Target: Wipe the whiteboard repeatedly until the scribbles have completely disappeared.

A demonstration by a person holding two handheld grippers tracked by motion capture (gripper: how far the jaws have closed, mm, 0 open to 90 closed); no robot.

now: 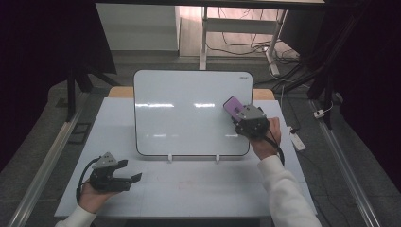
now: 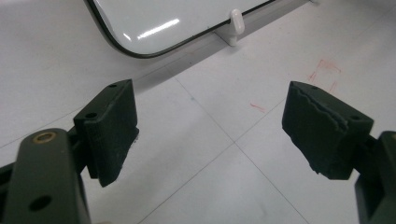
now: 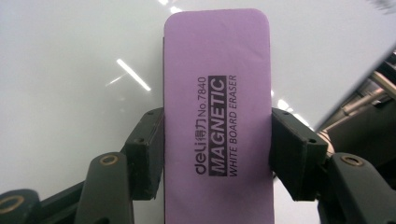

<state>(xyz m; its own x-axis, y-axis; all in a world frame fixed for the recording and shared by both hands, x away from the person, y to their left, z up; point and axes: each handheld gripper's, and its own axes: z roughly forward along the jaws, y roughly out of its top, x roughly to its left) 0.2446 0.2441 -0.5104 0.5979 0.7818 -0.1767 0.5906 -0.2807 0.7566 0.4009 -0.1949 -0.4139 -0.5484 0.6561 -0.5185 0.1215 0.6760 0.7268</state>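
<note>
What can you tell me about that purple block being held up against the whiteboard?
It is a whiteboard eraser, a flat purple rectangle with rounded corners. Its face is printed in black: "deli No.7840 MAGNETIC WHITE BOARD ERASER". The right gripper clamps it by its two long edges, one black finger on each side. It sits over the right part of the glossy whiteboard, which looks clean. Whether it actually touches the board cannot be told.

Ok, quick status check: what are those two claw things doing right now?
Right gripper shut on purple eraser, held at the whiteboard. Left gripper open, holding nothing, over the table. Nothing in the way on the board.
</note>
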